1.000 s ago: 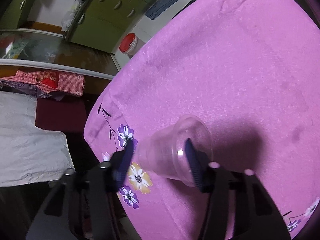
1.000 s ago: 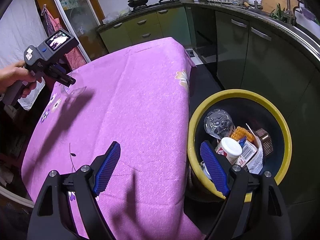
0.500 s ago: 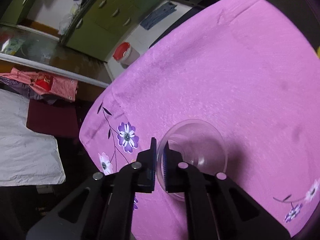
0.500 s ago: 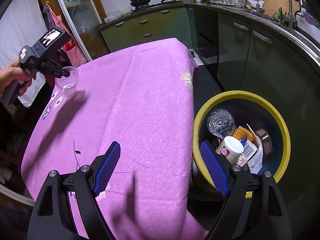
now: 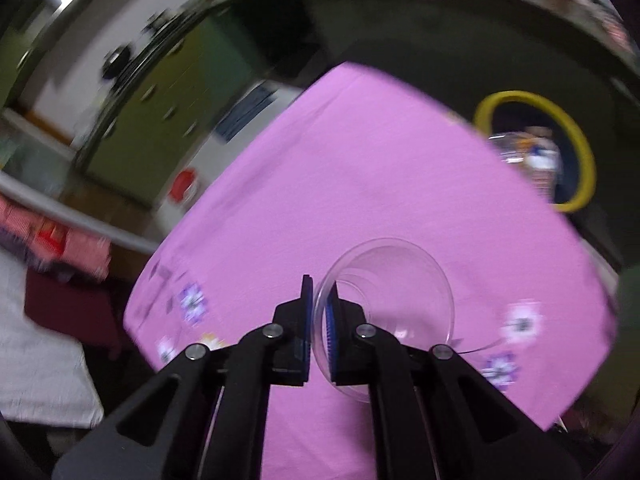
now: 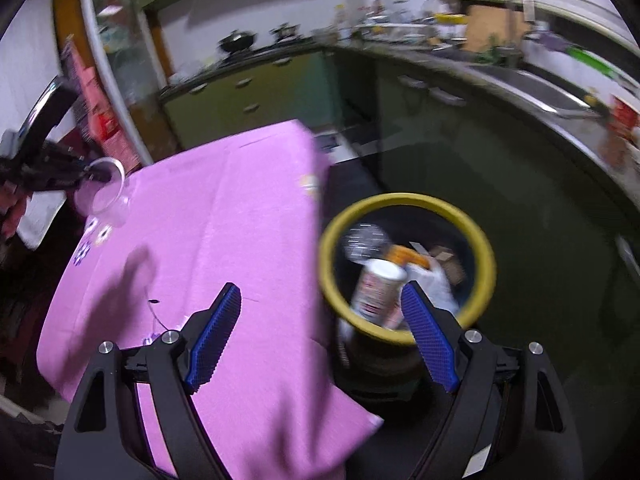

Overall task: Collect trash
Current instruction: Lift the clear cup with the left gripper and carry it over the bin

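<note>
- The desk (image 6: 248,216), under its pink flowered cloth, lies between the held item and its target. The carry has to cross most of it, and both views are smeared with motion blur. I judge that a fast swing is the main hazard: a light item can be flung or twisted out of a thin pinch.
- The trash bin (image 6: 408,200), yellow-rimmed, stands on the floor just beside the desk's far edge and already holds a bottle, a paper cup and wrappers. Its contents reach high on the near side, so a drop made short of the rim could bounce off them or land on the floor.
- The right claw (image 6: 320,336) hangs spread wide and empty above the gap between desk and bin. It sits near the likely drop path, so the two tools could collide if it is not moved aside.
- The left claw (image 5: 318,320) is clamped on only one wall of the clear plastic cup (image 5: 396,300), one pad inside and one outside the rim. Such a thin wall flexes easily, so the cup could pivot, slip or crumple.
- The cup hangs lifted above the desk's flowered corner, well apart from the bin; a slip here would drop it onto the cloth or over the edge.
</note>
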